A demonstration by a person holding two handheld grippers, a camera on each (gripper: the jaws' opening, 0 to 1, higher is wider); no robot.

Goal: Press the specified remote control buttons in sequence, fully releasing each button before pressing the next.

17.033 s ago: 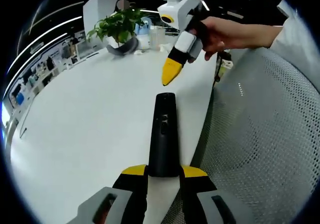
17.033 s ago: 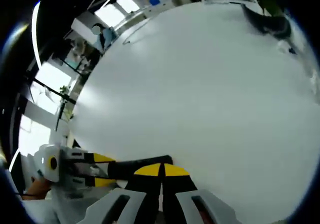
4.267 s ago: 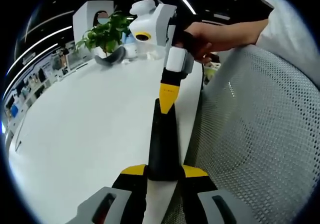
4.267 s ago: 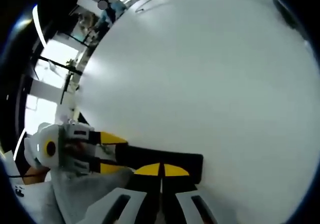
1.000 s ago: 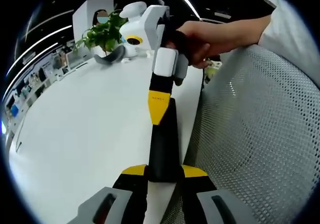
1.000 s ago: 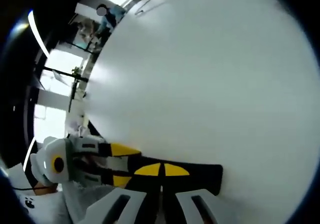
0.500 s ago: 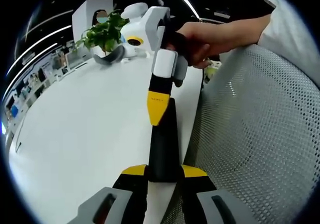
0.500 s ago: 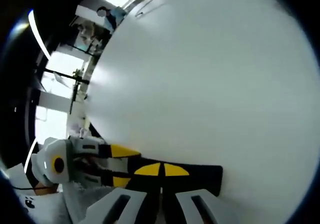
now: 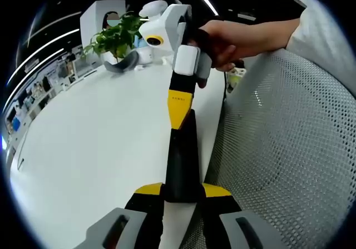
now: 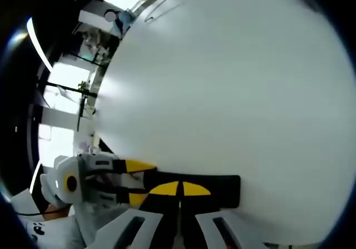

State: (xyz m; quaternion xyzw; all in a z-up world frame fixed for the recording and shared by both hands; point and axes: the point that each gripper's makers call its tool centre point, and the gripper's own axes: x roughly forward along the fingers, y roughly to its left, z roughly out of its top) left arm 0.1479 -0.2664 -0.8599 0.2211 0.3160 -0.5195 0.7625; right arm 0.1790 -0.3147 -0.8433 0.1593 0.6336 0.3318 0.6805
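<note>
A: What does the setting look like?

B: A wide white worktop (image 9: 94, 127) in an open office, with a potted plant (image 9: 119, 35) at the end far from the remote control and a mesh chair back (image 9: 289, 149) just beside it.

A: And where is the remote control?

B: The black remote control (image 9: 182, 154) lies lengthwise along the worktop's edge. The left gripper (image 9: 182, 192) pinches its near end between both yellow-tipped jaws.

A: What about the other one?

B: The right gripper (image 9: 180, 109), jaws pressed together into one yellow tip, stands over the remote control's far half. Whether the tip touches a button cannot be told.

A: How far along is the sequence?

B: The pictures give no count of presses. By the pose, one press is in hand or just being released; any remaining buttons and the final state cannot be confirmed.
</note>
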